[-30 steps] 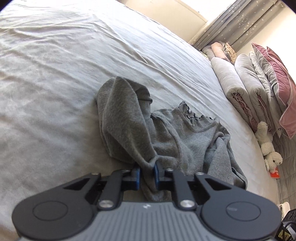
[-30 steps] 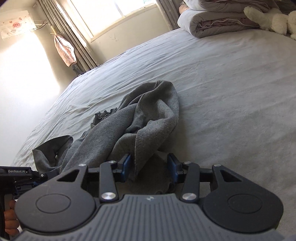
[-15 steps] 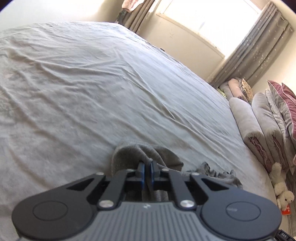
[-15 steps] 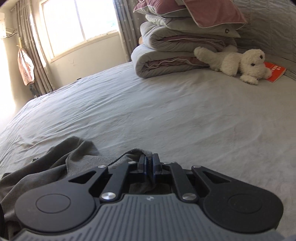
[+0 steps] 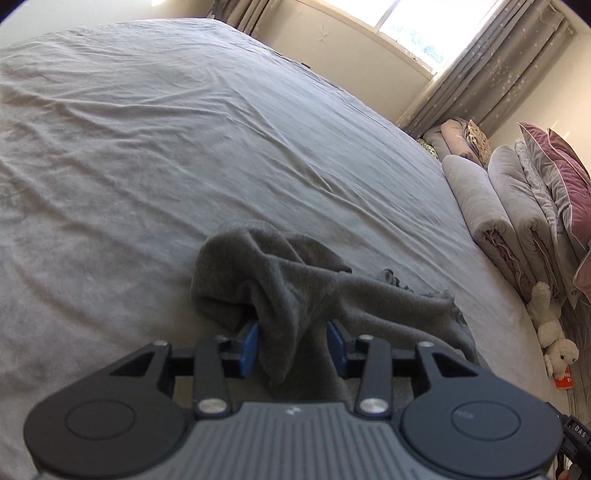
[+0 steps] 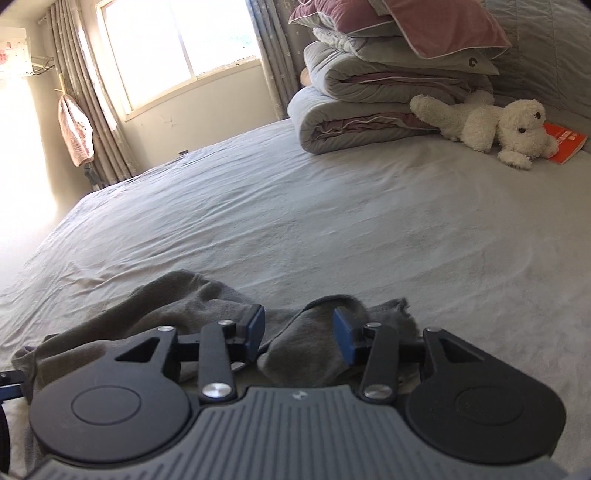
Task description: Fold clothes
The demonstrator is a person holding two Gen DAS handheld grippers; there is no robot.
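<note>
The left gripper [image 5: 291, 341] is spread, a soft fleecy fold of the grey garment [image 5: 295, 288] lying loose between its 2 blue pads. The right gripper [image 6: 299, 332] gapes too, low over the same crumpled cloth (bunched on the wrinkled bed [image 6: 332, 221]).

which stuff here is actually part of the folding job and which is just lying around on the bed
Part of the job:
- grey garment, crumpled on the bed sheet
- left gripper, open around a fold of it
- right gripper, open over it

Just lying about:
- white plush dog
- orange book
- folded quilts
- pink pillows
- pink cloth hanging by the curtain
</note>
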